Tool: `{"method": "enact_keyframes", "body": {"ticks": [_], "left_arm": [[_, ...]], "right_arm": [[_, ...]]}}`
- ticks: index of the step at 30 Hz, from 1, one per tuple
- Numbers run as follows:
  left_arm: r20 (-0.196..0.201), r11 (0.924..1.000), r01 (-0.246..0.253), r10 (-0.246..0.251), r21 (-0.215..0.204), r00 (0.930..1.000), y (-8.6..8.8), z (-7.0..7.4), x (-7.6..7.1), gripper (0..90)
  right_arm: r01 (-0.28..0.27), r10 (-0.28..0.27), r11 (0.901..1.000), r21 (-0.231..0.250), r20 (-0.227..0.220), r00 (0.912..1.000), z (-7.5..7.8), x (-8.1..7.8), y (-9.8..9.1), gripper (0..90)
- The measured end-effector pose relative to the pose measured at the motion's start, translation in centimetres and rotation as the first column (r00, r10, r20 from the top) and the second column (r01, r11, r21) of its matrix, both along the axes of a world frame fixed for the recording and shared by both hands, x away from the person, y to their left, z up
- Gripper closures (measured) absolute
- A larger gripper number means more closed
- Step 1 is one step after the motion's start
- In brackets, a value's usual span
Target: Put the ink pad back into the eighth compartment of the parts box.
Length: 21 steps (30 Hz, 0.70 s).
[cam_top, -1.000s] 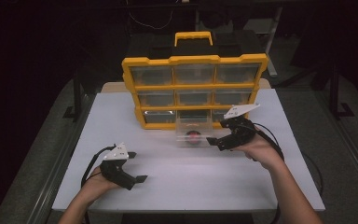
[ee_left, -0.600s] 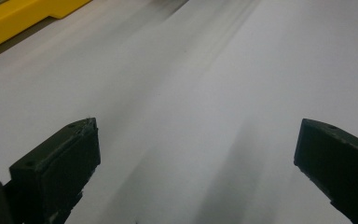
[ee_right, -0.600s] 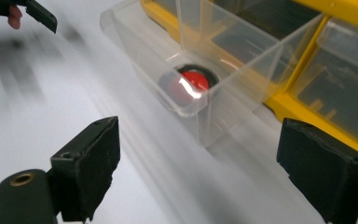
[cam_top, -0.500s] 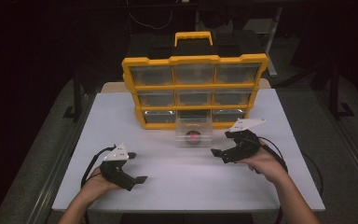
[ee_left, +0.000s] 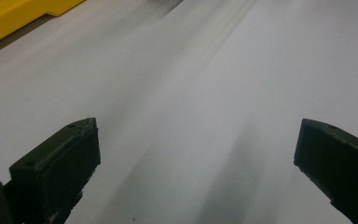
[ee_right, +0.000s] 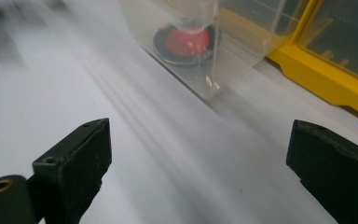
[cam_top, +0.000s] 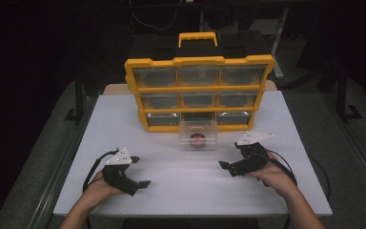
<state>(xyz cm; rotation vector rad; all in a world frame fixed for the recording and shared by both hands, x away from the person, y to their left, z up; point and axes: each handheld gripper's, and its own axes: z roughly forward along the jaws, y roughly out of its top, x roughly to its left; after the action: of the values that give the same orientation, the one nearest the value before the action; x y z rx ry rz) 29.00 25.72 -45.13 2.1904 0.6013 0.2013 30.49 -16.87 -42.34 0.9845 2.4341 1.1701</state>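
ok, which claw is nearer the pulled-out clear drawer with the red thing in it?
Right. The right claw sits just right of and in front of the clear drawer, jaws open and empty. The left claw rests farther off, toward the table's front left.

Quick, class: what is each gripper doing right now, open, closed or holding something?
Left gripper: open, holding nothing.
Right gripper: open, its jaws have just been opening, nothing between them.

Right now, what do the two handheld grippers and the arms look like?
Both grippers are black-bodied. The left gripper and right gripper each carry a pale grey three-cornered plate with small dark marks on top, and a black cable loops from each across the table. The fingers are blocky black pads with small screw holes. Forearms are bare: no sleeves or gloves visible.
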Motion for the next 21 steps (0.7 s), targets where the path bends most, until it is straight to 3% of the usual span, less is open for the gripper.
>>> {"method": "enact_keyframes", "body": {"ticks": [21], "left_arm": [[0.001, 1.0, -0.005, 0.005, 0.002, 1.0, 0.1, 0.0, -0.2, 0.0]], "right_arm": [[0.022, -0.022, 0.9996, -0.02, -0.01, 0.9997, -2.5, -2.2, -1.2, 1.2]]}}
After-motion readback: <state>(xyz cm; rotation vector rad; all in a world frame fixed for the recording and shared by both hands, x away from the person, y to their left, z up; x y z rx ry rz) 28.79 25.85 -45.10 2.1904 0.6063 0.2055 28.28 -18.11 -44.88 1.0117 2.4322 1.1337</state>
